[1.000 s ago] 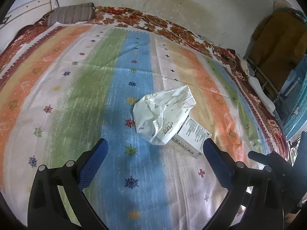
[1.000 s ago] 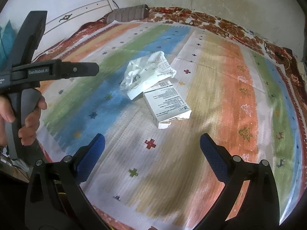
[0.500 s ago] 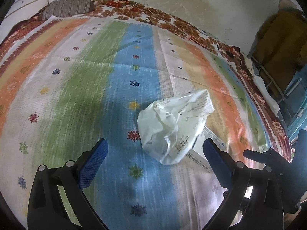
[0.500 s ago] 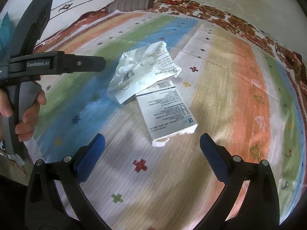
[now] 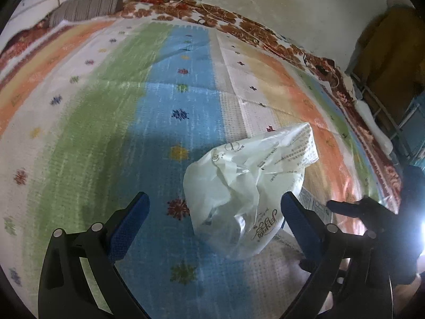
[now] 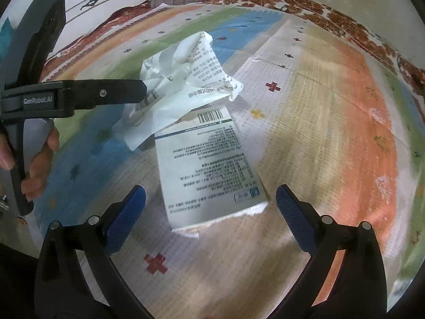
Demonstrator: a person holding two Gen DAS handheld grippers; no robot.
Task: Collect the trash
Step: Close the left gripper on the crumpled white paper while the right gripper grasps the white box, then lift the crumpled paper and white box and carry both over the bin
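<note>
Trash was seen on a bed covered by a striped, multicoloured woven mat (image 5: 111, 122): a crumpled white plastic bag with printed text (image 5: 244, 199) lay partly over one end of a flat white printed cardboard box with a barcode (image 6: 209, 170). The left gripper (image 5: 212, 220) was held with its blue-padded jaws spread wide, the bag lying between them and ungripped. The right gripper (image 6: 211, 212) was likewise held wide open, its jaws on either side of the box's torn near end, apart from it. A hand (image 6: 37, 164) was seen on the left gripper's handle. A striped grey pillow (image 5: 87, 8) lay at the far edge of the bed.
</note>
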